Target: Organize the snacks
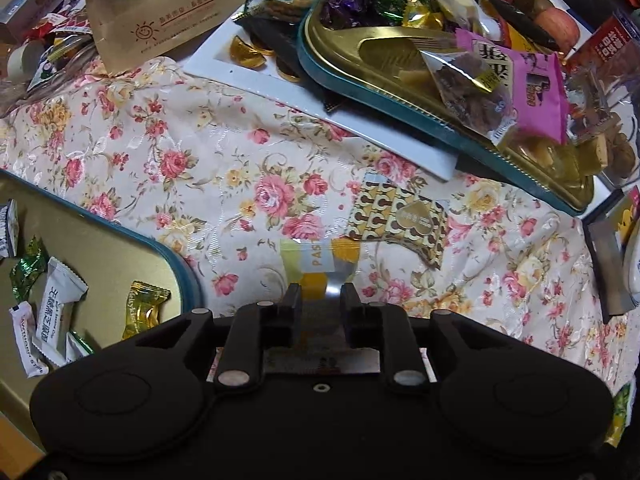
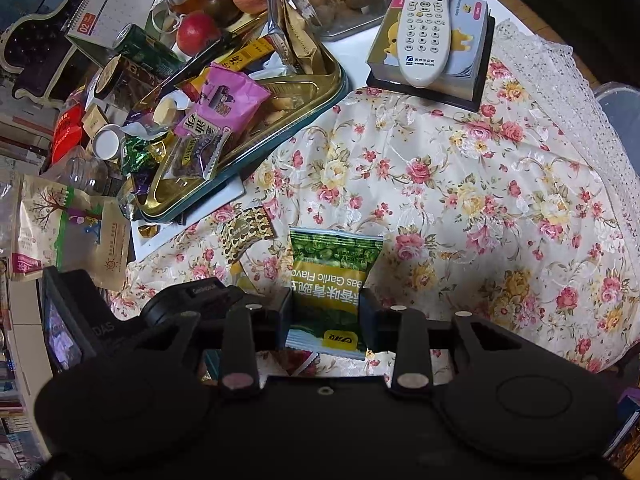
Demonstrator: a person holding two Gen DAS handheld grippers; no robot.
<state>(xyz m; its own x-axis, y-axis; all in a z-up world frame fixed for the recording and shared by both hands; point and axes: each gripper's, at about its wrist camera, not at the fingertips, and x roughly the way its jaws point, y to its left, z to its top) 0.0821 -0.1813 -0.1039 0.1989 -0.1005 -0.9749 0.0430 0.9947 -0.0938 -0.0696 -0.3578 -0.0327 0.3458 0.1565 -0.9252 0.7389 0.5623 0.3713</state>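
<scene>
Your right tool [image 2: 325, 300] grips the green pea packet [image 2: 334, 276] over the table [image 2: 460, 208]; your left tool [image 1: 320, 294] pinches a yellow sachet [image 1: 310, 260]. A few sweets lie in the near-left tray [image 1: 120, 240]; the far tray [image 1: 340, 40] is piled unsorted, so most remains

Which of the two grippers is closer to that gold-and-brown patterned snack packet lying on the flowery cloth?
Left. The left gripper, holding a yellow packet, sits just short of the gold-and-brown packet. The right gripper, gripping the green pea packet, is farther off to its side.
</scene>
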